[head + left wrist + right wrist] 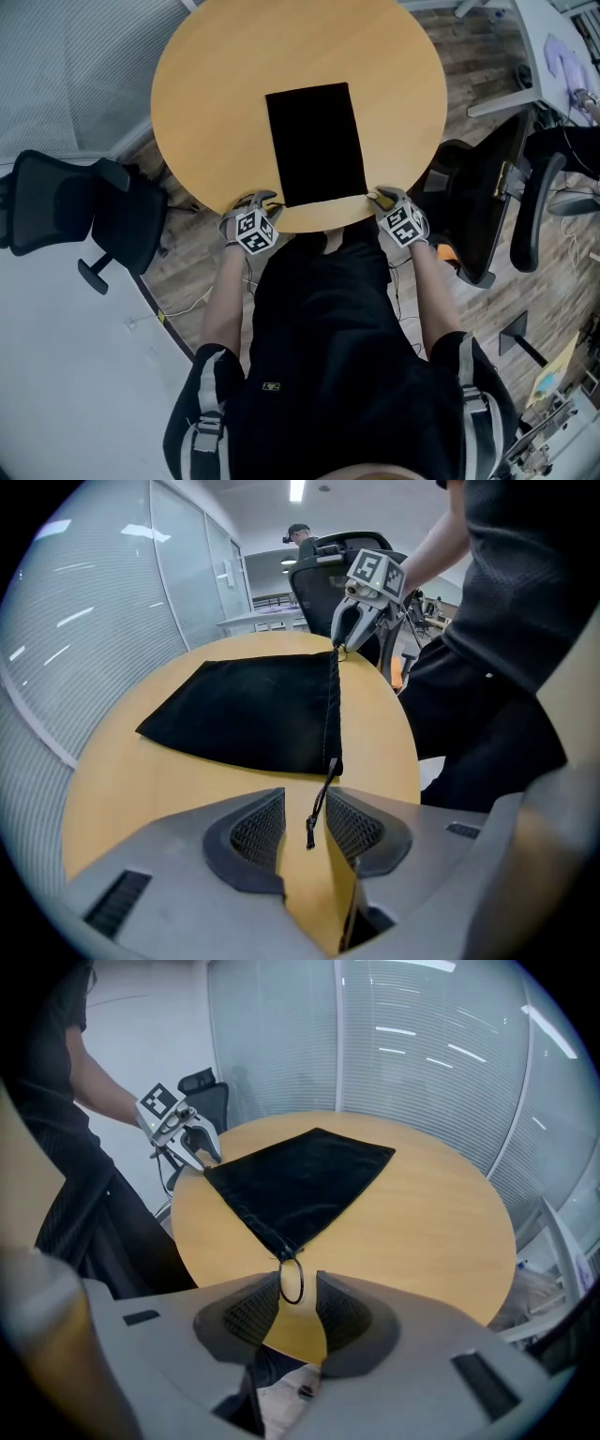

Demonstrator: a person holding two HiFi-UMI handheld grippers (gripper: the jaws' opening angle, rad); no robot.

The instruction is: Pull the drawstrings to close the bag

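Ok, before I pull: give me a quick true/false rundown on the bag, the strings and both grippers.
1. The black bag lies flat on the round table. True.
2. The left gripper is clamped on its cord end. False: its jaws stand apart, and the cord hangs between them unpressed.
3. A drawstring loop sits between the right gripper's open jaws. True.
4. The bag's mouth is already cinched. False: its near edge runs straight at full width.
5. Both grippers are at the table's far side. False: they are at the bag's two near corners.
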